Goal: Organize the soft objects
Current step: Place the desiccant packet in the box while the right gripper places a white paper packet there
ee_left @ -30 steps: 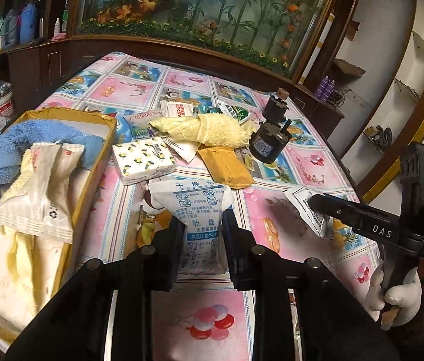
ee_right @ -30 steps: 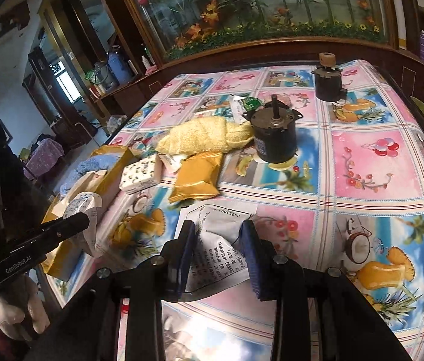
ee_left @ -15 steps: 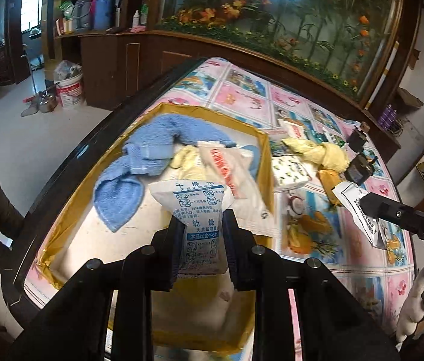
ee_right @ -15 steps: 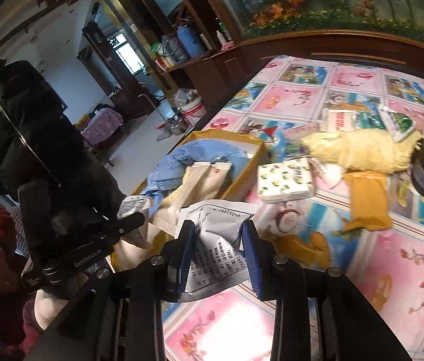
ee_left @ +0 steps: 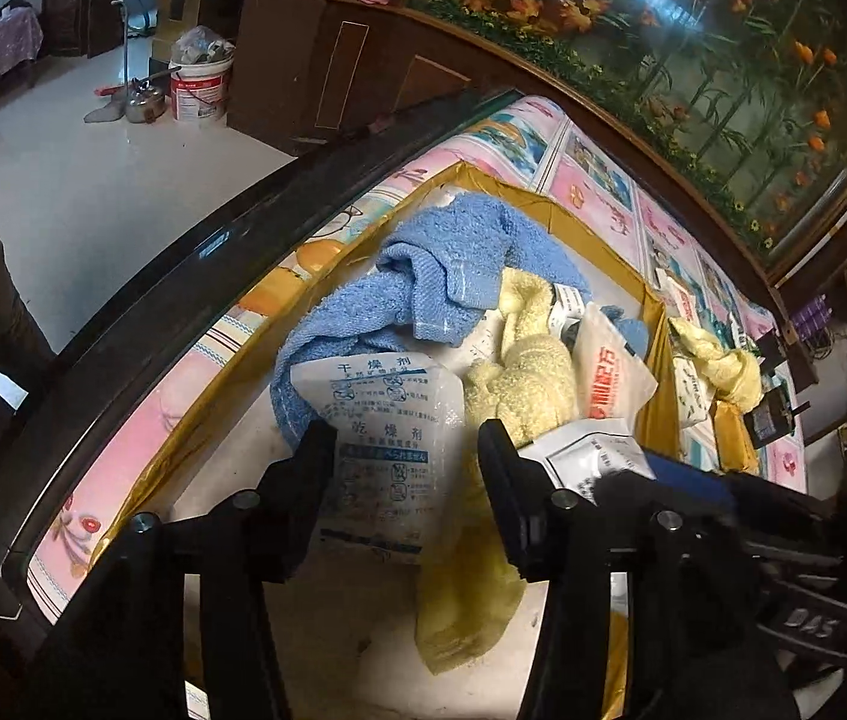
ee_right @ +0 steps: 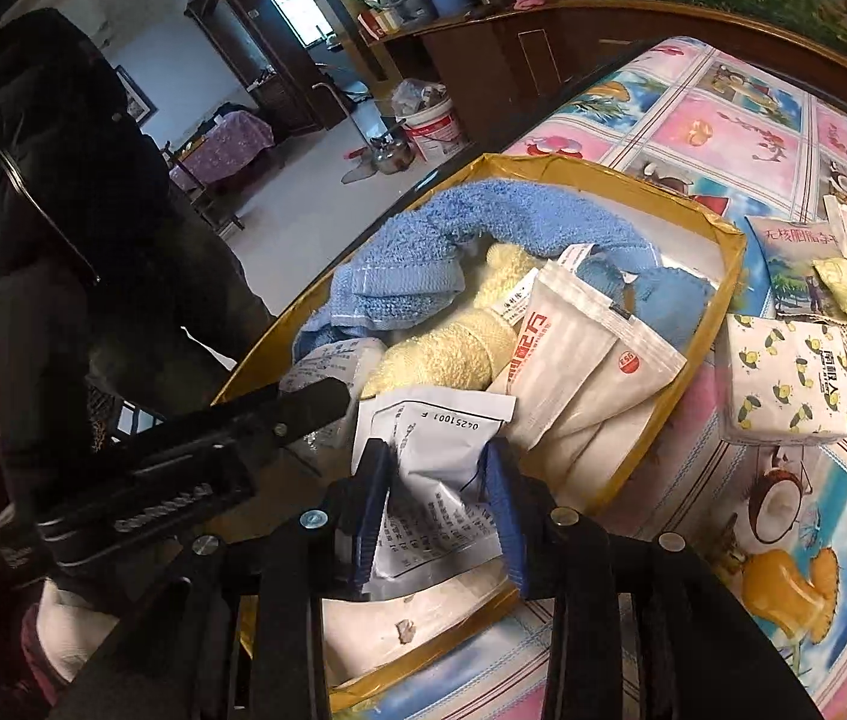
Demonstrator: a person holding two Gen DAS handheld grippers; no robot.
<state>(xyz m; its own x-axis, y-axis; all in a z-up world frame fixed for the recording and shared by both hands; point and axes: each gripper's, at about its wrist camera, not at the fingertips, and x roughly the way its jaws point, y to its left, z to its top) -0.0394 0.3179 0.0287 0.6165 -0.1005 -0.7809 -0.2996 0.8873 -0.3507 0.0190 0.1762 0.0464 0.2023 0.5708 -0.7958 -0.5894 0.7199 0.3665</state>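
Left gripper (ee_left: 405, 468) is spreading wide around a desiccant packet (ee_left: 390, 420) over the cardboard box (ee_right: 717, 324); right gripper (ee_right: 438, 498) is clamping a white pouch (ee_right: 435, 480) at its five o'clock.

Left hand-held gripper (ee_left: 408, 468) spread wide; right hand-held gripper (ee_right: 438, 504) clamped.

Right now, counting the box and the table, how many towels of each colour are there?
Blue towel: 1
Yellow towels: 2, one in the cardboard box, one on the table
Total: 3
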